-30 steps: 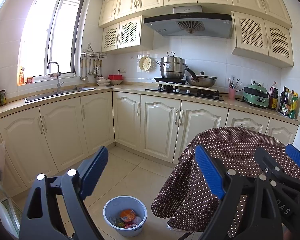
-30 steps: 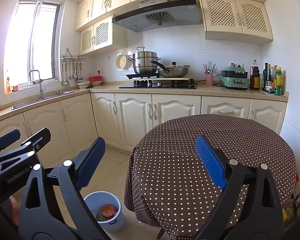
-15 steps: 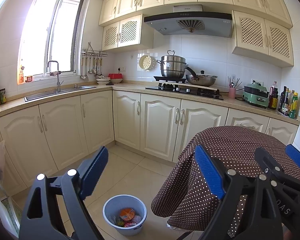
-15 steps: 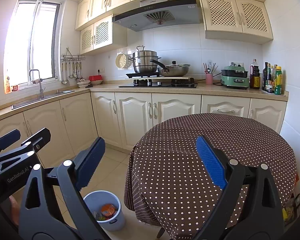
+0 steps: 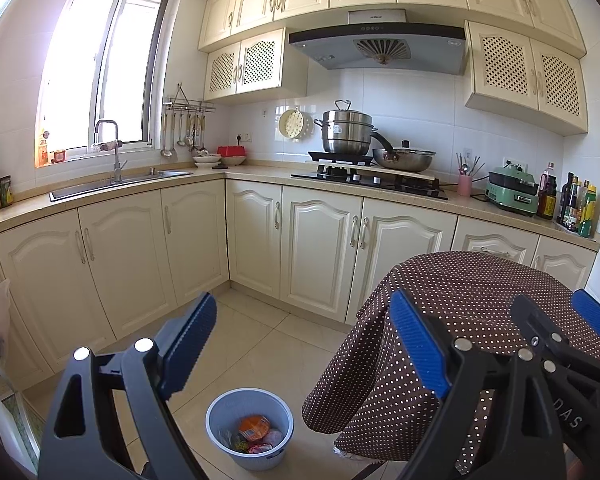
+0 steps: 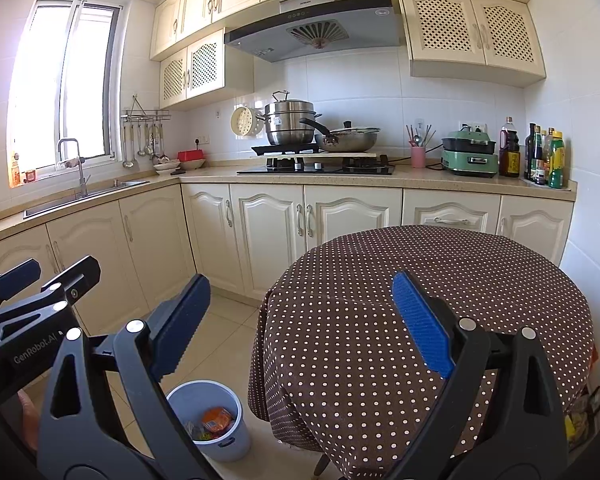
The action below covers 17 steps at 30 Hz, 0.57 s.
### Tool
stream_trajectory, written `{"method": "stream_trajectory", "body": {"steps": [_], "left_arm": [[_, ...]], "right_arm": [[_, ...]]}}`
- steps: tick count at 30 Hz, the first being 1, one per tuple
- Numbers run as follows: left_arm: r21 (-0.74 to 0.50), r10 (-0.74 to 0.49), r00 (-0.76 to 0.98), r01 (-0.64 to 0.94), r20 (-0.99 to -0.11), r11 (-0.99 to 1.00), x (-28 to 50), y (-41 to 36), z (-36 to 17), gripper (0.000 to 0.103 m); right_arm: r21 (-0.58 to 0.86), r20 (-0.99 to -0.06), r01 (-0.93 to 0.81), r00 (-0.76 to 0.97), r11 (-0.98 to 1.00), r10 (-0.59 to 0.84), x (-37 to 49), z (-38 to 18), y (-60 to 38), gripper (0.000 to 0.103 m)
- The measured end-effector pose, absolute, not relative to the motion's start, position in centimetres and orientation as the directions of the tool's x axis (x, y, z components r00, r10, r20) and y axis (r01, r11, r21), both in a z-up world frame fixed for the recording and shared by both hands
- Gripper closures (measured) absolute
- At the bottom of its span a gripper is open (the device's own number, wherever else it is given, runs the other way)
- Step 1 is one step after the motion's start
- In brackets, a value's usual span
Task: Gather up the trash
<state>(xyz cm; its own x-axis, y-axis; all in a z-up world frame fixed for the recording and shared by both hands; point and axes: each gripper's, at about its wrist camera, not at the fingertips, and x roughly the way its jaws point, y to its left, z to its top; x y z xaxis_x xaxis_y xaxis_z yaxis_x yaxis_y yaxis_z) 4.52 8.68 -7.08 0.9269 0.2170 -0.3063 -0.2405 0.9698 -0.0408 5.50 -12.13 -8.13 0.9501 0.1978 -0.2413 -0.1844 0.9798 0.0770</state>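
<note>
Both hand-held grippers, left (image 5: 302,344) and right (image 6: 300,316), are spread wide and you are carrying nothing. The bin (image 5: 249,428) on the floor, near left of the covered worktop (image 6: 440,280), is already holding wrappers (image 5: 254,427). No loose trash is showing, so you are probably finishing or searching. The cloth edge is hanging close beside the bin.

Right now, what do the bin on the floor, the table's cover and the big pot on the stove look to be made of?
Bin: likely plastic, pale blue-grey, matte, with moulded rim and side handle. Table cover: seemingly fabric, brown with white dots, hanging in soft folds at the edge. Pot: polished metal, probably stainless steel, with bright mirror-like reflections.
</note>
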Motion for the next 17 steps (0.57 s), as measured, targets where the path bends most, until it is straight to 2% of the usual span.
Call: {"method": "stream_trajectory", "body": {"steps": [10,17], "left_arm": [[-0.03,0.217,0.926,-0.238,-0.31,0.971,4.7,8.4,-7.3,0.016],[-0.032,0.227,0.911,-0.253,-0.343,0.967,5.9,8.7,-8.2,0.016]], "right_arm": [[0.08,-0.245,-0.177,0.95,0.981,0.192,5.6,-8.3,-12.2,0.012],[0.079,-0.264,-0.16,0.948,0.984,0.176,6.4,-8.7,-12.5,0.012]]}}
